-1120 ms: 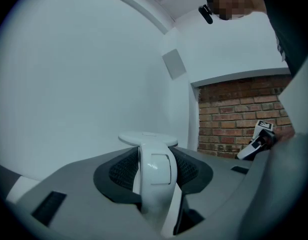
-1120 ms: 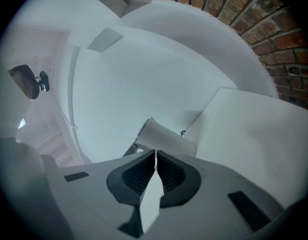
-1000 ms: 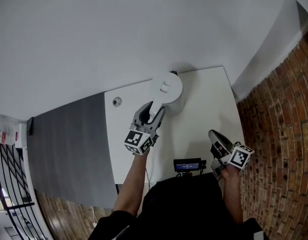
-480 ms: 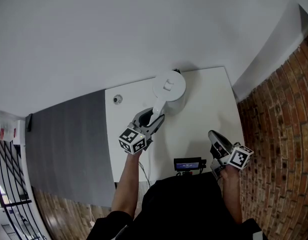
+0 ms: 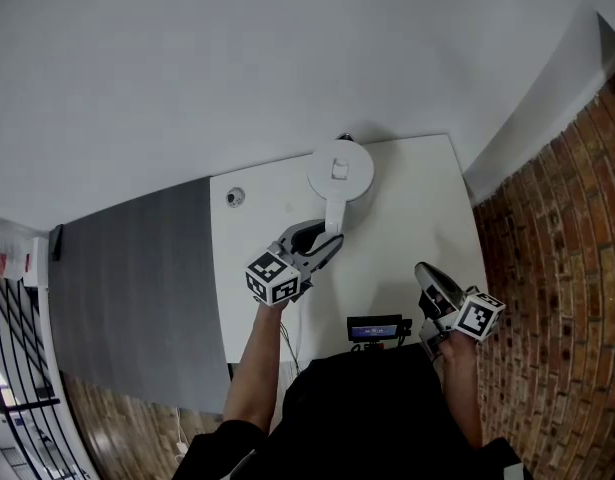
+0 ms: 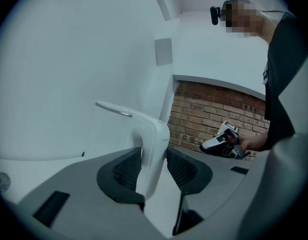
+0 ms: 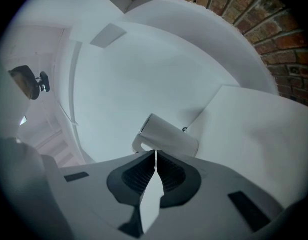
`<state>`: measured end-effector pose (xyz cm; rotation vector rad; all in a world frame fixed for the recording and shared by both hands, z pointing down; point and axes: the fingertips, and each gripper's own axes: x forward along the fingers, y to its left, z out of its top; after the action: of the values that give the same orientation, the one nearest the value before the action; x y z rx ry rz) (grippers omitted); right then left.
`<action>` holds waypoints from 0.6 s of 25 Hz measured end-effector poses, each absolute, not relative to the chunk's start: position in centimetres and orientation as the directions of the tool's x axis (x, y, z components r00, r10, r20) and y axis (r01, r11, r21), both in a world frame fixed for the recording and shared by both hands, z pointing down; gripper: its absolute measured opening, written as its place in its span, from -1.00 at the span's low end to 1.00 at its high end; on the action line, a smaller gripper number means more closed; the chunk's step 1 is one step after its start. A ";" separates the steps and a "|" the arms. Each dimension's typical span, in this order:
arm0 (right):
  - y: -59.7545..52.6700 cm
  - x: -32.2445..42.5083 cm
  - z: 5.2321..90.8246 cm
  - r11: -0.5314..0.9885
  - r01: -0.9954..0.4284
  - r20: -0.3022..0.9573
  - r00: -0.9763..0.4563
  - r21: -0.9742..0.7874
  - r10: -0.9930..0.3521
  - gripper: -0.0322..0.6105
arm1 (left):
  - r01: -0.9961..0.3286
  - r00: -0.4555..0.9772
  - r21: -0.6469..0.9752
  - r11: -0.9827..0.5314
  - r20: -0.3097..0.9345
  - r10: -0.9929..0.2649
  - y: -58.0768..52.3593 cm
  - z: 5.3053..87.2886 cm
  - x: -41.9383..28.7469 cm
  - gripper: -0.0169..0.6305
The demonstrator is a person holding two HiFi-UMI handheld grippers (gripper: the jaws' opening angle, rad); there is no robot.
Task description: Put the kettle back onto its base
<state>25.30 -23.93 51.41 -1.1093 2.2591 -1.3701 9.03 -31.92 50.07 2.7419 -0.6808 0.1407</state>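
At the far edge of the white table (image 5: 417, 198), the one white plastic electric kettle (image 5: 339, 173) stands with its curved handle (image 6: 154, 144) between the jaws of the grey left gripper (image 5: 330, 240), which have just been closing and press it on both sides. Seating looks under way. No base shows apart from the kettle, so the next move likely calls for settling it, then release. One other, the right gripper (image 5: 424, 270), hangs closed and empty near the front right corner. Also counted: one round metal disc (image 5: 234, 200), one dark screened device (image 5: 375, 328).
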 end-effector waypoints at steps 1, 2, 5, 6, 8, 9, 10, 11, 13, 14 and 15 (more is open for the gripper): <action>-23.9 25.3 51.5 0.257 -0.469 0.149 -0.668 -0.845 -0.729 -0.84 | -0.465 0.885 0.274 -0.842 0.169 -0.434 -31.8 50.1 9.3 -0.41; -23.8 25.3 51.5 0.256 -0.469 0.150 -0.668 -0.845 -0.729 -0.84 | -0.459 0.888 0.273 -0.845 0.171 -0.427 -31.8 50.1 9.5 -0.41; -23.7 25.2 51.6 0.254 -0.470 0.154 -0.669 -0.846 -0.727 -0.84 | -0.446 0.894 0.268 -0.854 0.175 -0.412 -31.5 50.1 10.3 -0.44; -23.7 25.2 51.6 0.254 -0.470 0.154 -0.670 -0.845 -0.726 -0.84 | -0.443 0.895 0.268 -0.855 0.176 -0.409 -31.5 50.1 10.6 -0.44; -23.8 25.1 51.5 0.255 -0.470 0.154 -0.671 -0.845 -0.725 -0.84 | -0.440 0.897 0.267 -0.857 0.177 -0.405 -31.5 50.0 11.0 -0.45; -23.8 25.1 51.5 0.255 -0.470 0.154 -0.671 -0.845 -0.725 -0.84 | -0.439 0.898 0.267 -0.858 0.176 -0.404 -31.5 50.0 11.2 -0.45; -23.8 25.0 51.5 0.256 -0.469 0.153 -0.672 -0.845 -0.725 -0.84 | -0.438 0.898 0.266 -0.859 0.176 -0.403 -31.5 50.0 11.4 -0.46; -23.8 25.0 51.5 0.256 -0.468 0.153 -0.672 -0.845 -0.724 -0.84 | -0.437 0.898 0.266 -0.859 0.176 -0.403 -31.5 50.1 11.5 -0.46; -23.8 24.9 51.6 0.257 -0.467 0.153 -0.674 -0.846 -0.723 -0.84 | -0.437 0.899 0.266 -0.859 0.176 -0.402 -31.5 50.1 11.7 -0.47; -23.8 24.9 51.6 0.256 -0.467 0.153 -0.674 -0.846 -0.722 -0.84 | -0.436 0.899 0.267 -0.860 0.175 -0.401 -31.5 50.1 11.7 -0.47; -23.9 24.9 51.6 0.255 -0.469 0.155 -0.674 -0.846 -0.723 -0.84 | -0.435 0.900 0.268 -0.860 0.174 -0.401 -31.5 50.1 11.8 -0.47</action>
<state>24.87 -23.85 51.59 -1.1059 2.2649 -1.3815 11.81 -31.51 50.12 2.7627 -0.6225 0.1614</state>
